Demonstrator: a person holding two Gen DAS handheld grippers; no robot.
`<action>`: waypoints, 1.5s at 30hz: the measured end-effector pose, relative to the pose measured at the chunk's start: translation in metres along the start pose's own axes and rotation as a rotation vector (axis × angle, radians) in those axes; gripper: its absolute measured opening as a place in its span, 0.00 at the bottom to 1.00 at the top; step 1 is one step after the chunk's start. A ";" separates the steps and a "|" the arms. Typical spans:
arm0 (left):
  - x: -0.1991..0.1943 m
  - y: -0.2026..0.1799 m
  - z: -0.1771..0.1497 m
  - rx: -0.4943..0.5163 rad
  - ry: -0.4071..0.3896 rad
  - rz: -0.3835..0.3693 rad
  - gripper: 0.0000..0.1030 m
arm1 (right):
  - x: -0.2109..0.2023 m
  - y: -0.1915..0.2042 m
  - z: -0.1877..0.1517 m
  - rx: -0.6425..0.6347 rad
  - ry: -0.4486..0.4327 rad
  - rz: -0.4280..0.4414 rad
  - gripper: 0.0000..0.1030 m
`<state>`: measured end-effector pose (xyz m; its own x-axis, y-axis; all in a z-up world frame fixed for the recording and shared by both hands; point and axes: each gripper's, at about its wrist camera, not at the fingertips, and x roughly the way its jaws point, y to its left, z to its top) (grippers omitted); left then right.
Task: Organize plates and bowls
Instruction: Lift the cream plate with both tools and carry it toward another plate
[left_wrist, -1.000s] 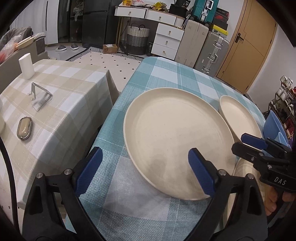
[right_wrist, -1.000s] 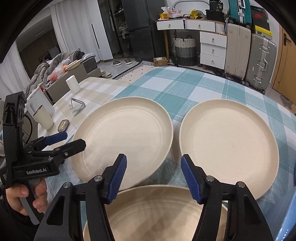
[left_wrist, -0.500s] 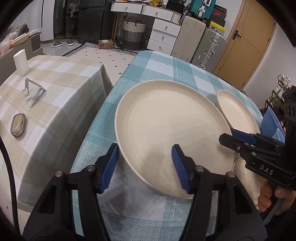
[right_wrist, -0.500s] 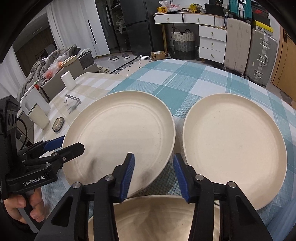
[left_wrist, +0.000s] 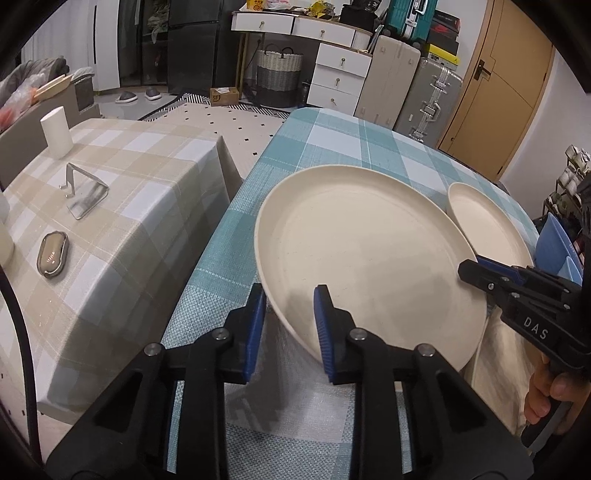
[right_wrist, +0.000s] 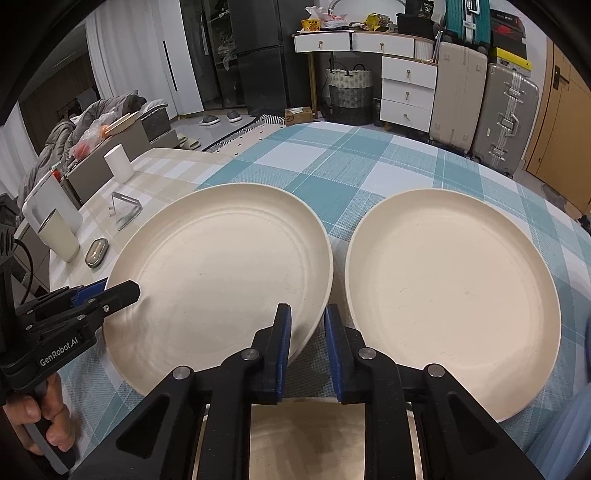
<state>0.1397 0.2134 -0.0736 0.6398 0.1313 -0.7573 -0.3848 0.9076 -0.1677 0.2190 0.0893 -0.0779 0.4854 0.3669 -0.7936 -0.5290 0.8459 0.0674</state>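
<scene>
A large cream plate (left_wrist: 369, 251) (right_wrist: 221, 266) lies on the teal checked table (right_wrist: 351, 166). My left gripper (left_wrist: 290, 325) (right_wrist: 110, 291) has the plate's left rim between its blue pads, and its jaws are closing onto it. My right gripper (right_wrist: 308, 332) (left_wrist: 476, 267) is closing its jaws on the opposite rim of the same plate. A second cream plate (right_wrist: 450, 288) (left_wrist: 487, 225) sits flat just to the right. A third cream dish (right_wrist: 332, 435) lies under the right gripper, mostly hidden.
A blue bowl (left_wrist: 554, 240) stands at the table's right edge. The beige checked table (left_wrist: 129, 177) to the left holds a white cup (left_wrist: 56, 133), a metal stand (left_wrist: 85, 195) and an oval case (left_wrist: 51, 253). Drawers and suitcases line the far wall.
Both grippers' jaws have narrowed from wide open to tight on the left plate's rim, one on each side. The hands have barely shifted.
</scene>
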 end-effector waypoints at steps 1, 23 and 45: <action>-0.001 0.000 0.000 -0.002 -0.001 0.000 0.23 | -0.001 0.000 0.000 0.002 -0.006 -0.001 0.19; -0.072 -0.011 0.011 0.021 -0.110 -0.026 0.23 | -0.057 0.008 0.001 -0.021 -0.127 -0.014 0.18; -0.153 -0.077 -0.009 0.112 -0.169 -0.087 0.23 | -0.148 -0.004 -0.025 0.018 -0.213 -0.064 0.19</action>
<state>0.0658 0.1195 0.0494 0.7731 0.1071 -0.6252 -0.2529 0.9559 -0.1491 0.1323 0.0226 0.0242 0.6549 0.3836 -0.6511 -0.4805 0.8763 0.0330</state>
